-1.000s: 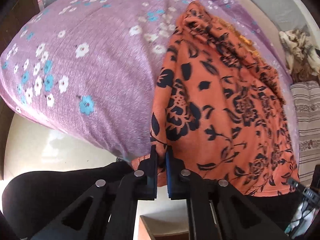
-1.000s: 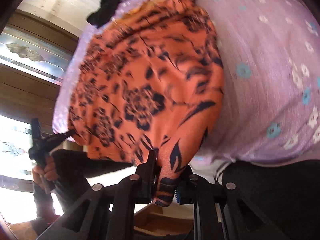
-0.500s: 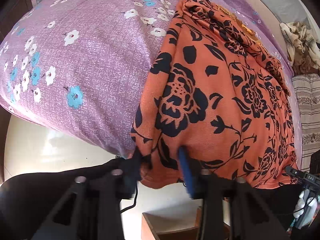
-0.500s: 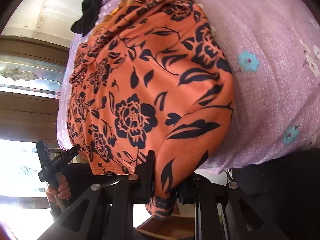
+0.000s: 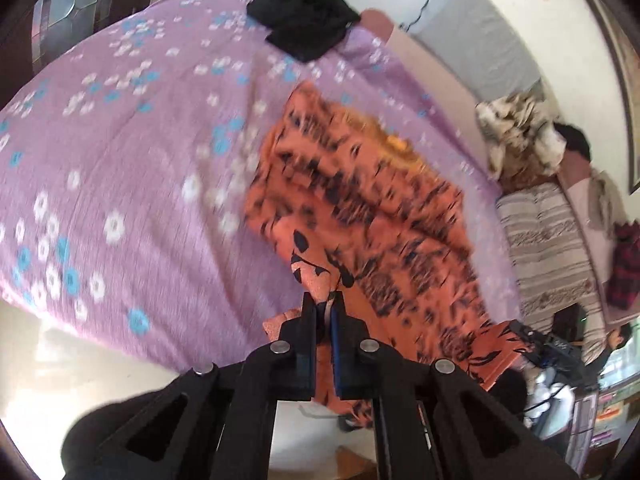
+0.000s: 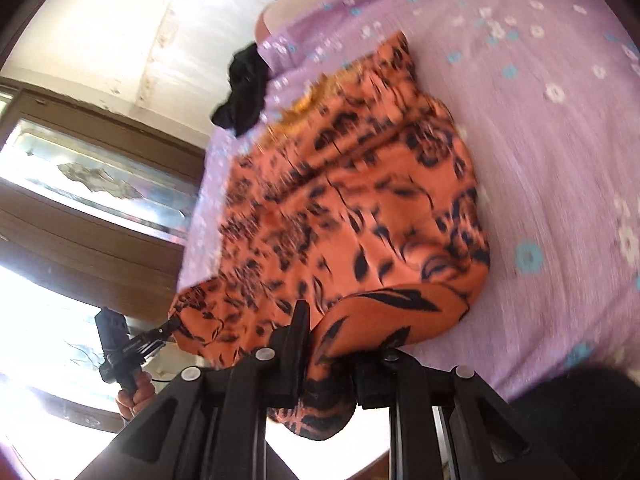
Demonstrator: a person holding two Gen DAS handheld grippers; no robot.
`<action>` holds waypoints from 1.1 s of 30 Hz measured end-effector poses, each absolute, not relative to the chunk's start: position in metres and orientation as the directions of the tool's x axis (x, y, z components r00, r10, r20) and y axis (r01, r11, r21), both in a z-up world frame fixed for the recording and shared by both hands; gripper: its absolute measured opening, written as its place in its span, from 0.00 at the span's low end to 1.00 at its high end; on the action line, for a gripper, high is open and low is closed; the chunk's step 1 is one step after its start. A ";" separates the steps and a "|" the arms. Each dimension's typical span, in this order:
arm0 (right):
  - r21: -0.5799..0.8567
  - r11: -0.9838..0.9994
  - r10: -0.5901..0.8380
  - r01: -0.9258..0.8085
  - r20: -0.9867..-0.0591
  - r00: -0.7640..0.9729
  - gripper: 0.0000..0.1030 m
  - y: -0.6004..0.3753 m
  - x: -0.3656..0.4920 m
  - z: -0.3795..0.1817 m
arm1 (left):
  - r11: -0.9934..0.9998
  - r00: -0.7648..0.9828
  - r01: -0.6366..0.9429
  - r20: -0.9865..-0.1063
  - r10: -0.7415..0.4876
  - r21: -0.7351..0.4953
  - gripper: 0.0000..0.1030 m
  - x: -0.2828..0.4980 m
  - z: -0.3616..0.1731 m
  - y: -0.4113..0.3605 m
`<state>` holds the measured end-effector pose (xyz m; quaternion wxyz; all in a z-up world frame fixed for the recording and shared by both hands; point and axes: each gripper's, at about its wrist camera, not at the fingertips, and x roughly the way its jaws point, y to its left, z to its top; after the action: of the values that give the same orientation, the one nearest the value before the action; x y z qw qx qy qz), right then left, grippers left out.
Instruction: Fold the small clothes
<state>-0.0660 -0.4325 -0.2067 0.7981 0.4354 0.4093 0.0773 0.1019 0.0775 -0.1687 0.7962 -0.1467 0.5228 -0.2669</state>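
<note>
- Step in hand, as I read it: first fold of the orange floral garment (image 5: pixel 360 216). Both claws have its near hem pinched at the near edge of the bed (image 5: pixel 120 168), hem lifted off the purple floral sheet. Frames blurred, so detail is approx.
- Garment lies spread lengthwise on the bed, running from the near edge toward the far end. The rest of it sits on the sheet. A yellow-orange trim shows at its far part.
- Left claw (image 5: pixel 324 312): jaws nearly closed, only a thin slit between, w/ a tuck of the hem's left corner between the tips. Claw points along the bed, tilted a bit down at the cloth.
- Right claw (image 6: pixel 332 336): jaws wider apart but filled w/ a thick bunch of the hem's right corner; some fabric droops below the jaws. In this view the left claw (image 6: pixel 160 332) shows gripping the far hem corner, hand below it.
- Next move prob calls for carrying both corners fwd together, level, toward the far end, then laying the hem on the garment's far part so edges match. Grip must hold; uneven travel would skew the fold.
- Black garment (image 5: pixel 304 28) sits at the bed's far end, well apart.
</note>
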 end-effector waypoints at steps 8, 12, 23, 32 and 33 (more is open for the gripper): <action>0.831 0.523 0.400 0.191 -0.437 0.805 0.19 -0.489 0.042 -0.185 | 0.842 0.426 0.241 -0.726 -0.539 -0.483 0.06 0.223 -0.132 0.039; 0.852 0.468 0.296 0.235 -0.401 0.867 0.19 -0.531 0.102 -0.203 | 0.870 0.457 0.200 -0.743 -0.489 -0.450 0.06 0.301 -0.146 0.004; 0.858 0.335 0.132 0.389 -0.451 0.883 0.73 -0.600 0.141 -0.263 | 0.893 0.551 0.018 -0.741 -0.384 -0.449 0.22 0.359 -0.232 -0.035; 0.688 0.694 0.268 0.211 -0.519 0.812 0.72 -0.496 0.162 -0.205 | 0.908 0.687 -0.186 -0.710 -0.154 -0.376 0.72 0.259 -0.189 -0.017; 0.661 0.730 0.297 0.175 -0.538 0.789 0.71 -0.471 0.169 -0.202 | 0.917 0.657 -0.209 -0.743 -0.126 -0.341 0.72 0.255 -0.195 -0.018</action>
<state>0.1691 -0.4714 -0.2023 0.8721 0.3660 0.3230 0.0350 0.2550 -0.0182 -0.1947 0.8875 -0.2028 0.4132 0.0232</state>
